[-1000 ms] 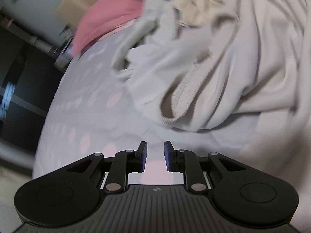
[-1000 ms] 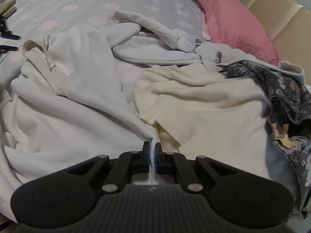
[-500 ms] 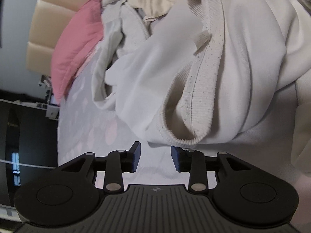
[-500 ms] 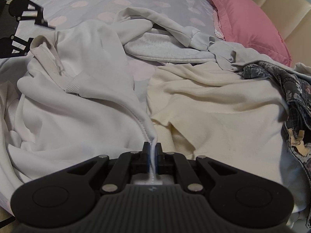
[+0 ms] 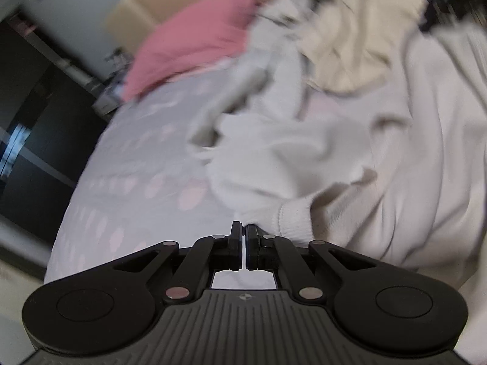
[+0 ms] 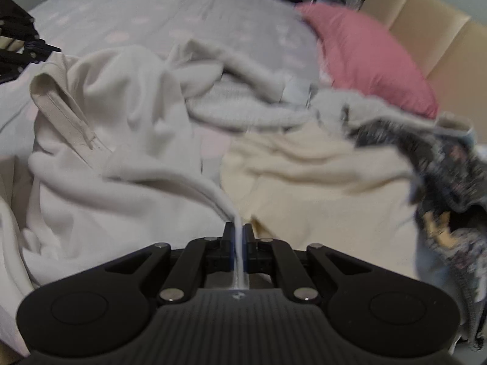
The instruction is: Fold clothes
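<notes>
A white sweatshirt (image 6: 121, 140) lies crumpled on the bed. My right gripper (image 6: 238, 228) is shut on a fold of its fabric, which rises taut into the jaws. In the left wrist view the sweatshirt (image 5: 350, 158) fills the right side, with a ribbed cuff (image 5: 293, 217) just right of my left gripper (image 5: 244, 228). The left jaws are closed together; a thin edge of fabric may sit at the tips, but blur hides it. The left gripper also shows at the far left of the right wrist view (image 6: 18, 51).
A cream garment (image 6: 319, 182), a grey garment (image 6: 252, 109) and a dark floral garment (image 6: 450, 176) lie beside the sweatshirt. A pink pillow (image 6: 365, 54) rests against the beige headboard (image 6: 432, 45). The bed sheet (image 5: 137, 167) is grey with pink dots; its edge drops off at left.
My left gripper has closed from open and swung by the ribbed cuff. My right gripper has kept its grip and lifted the fabric slightly.
</notes>
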`<action>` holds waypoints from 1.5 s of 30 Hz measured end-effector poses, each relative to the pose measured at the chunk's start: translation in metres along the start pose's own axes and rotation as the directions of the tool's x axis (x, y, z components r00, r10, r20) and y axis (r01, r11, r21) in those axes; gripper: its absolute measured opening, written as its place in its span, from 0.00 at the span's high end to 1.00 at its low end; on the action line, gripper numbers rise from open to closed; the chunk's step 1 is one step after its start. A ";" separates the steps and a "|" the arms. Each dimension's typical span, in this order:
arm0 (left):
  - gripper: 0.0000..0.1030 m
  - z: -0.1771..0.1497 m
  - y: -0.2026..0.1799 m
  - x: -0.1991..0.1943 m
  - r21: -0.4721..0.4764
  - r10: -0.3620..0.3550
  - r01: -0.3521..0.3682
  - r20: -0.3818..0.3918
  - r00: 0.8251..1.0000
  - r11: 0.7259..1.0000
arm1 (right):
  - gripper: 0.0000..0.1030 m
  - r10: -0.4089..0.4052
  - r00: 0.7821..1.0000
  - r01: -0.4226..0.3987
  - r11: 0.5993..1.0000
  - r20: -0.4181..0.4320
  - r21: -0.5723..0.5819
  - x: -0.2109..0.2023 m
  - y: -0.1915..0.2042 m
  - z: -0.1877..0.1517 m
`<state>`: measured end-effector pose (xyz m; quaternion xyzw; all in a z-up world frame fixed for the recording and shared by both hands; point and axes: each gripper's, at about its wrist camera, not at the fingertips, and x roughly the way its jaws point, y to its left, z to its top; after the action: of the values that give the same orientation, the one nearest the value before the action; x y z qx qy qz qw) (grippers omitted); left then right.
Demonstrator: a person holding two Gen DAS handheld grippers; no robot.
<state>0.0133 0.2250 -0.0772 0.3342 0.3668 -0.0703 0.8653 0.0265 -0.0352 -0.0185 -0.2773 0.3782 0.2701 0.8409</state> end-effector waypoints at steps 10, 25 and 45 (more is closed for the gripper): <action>1.00 -0.024 0.080 -0.132 -0.488 0.159 -0.126 0.026 0.987 0.864 | 0.95 -0.082 0.943 0.065 0.996 0.324 0.062 -0.100 0.013 0.034; 1.00 -0.010 0.128 -0.403 -0.674 0.585 -0.212 0.390 0.711 0.708 | 0.95 -0.131 0.631 0.144 0.988 0.765 0.050 -0.318 0.024 0.098; 1.00 -0.103 0.089 -0.192 -0.685 0.049 -0.060 -0.035 0.998 0.726 | 0.95 0.087 0.985 -0.068 0.990 0.150 -0.126 -0.072 0.069 0.058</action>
<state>-0.1530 0.3348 0.0479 0.0024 0.3630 0.0977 0.9267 -0.0320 0.0341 0.0522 -0.2907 0.3050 0.3457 0.8384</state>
